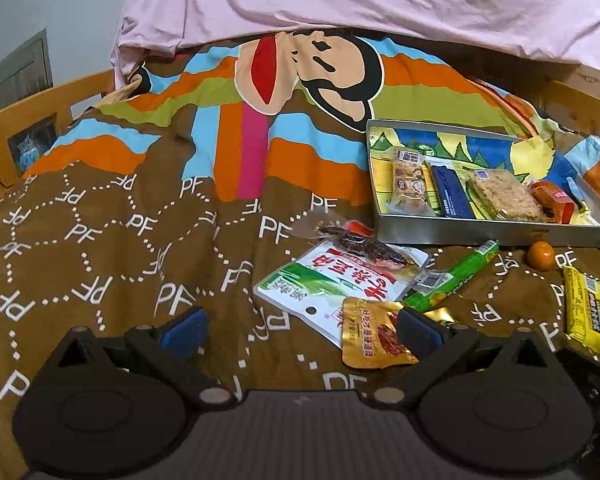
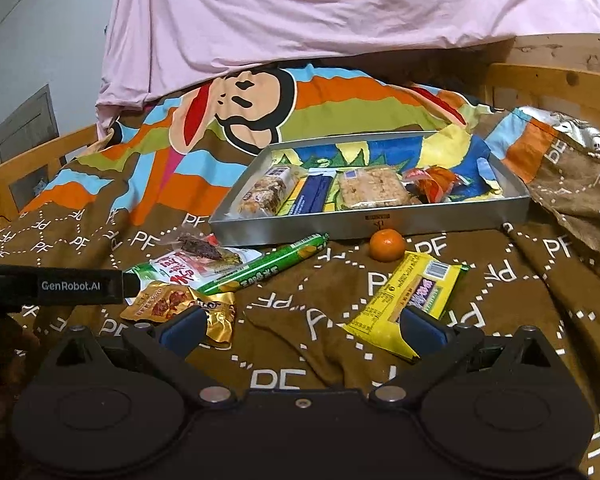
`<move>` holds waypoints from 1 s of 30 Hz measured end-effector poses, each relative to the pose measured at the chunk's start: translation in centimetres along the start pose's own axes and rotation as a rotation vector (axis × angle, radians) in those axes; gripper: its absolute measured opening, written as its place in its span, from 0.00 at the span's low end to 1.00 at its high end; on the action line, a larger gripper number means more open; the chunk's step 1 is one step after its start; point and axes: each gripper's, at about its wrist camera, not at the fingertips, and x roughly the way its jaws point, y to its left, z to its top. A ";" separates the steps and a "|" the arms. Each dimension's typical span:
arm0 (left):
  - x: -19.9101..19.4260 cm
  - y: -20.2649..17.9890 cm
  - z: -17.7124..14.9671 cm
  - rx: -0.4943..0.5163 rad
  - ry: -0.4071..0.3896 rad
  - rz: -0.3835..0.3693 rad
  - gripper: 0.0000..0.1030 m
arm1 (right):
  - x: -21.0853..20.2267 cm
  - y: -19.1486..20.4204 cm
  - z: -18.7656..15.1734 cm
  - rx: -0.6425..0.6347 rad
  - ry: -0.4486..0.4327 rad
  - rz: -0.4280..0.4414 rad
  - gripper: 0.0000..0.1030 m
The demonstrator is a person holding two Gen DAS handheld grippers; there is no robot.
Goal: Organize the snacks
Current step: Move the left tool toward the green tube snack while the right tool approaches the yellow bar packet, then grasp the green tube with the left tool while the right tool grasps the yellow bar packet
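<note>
A metal tray (image 1: 460, 234) (image 2: 300, 230) lies on the bed and holds several wrapped snacks, among them a blue bar (image 1: 450, 190) and a rice cake (image 2: 370, 188). In front of it lie a green sausage stick (image 2: 266, 264), a white-green pouch (image 1: 332, 284), a gold packet (image 1: 370, 336) (image 2: 180, 302), a mandarin (image 2: 387, 245) and a yellow bar (image 2: 410, 300) (image 1: 584, 308). My left gripper (image 1: 300, 328) is open, its right finger over the gold packet. My right gripper (image 2: 300, 328) is open, low over the blanket, its right finger by the yellow bar.
A brown patterned blanket (image 1: 100, 260) covers the bed, with a pink sheet (image 2: 300, 20) piled at the back. Wooden bed rails (image 1: 40, 104) (image 2: 548, 84) run along both sides. A silver foil bag (image 2: 572, 132) lies at the right. The left gripper's body (image 2: 60, 284) shows at the left edge.
</note>
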 end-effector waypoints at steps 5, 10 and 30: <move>0.4 -0.2 0.6 0.007 -0.008 -0.023 0.99 | 0.4 -1.0 0.1 0.033 0.008 -0.035 0.99; 1.7 -1.1 2.4 0.041 0.032 -0.168 0.99 | 1.1 -2.6 -0.1 0.084 0.034 -0.106 0.99; 9.1 -8.9 6.9 0.391 0.167 -0.521 0.99 | 6.7 -4.6 0.4 0.034 0.052 -0.156 0.99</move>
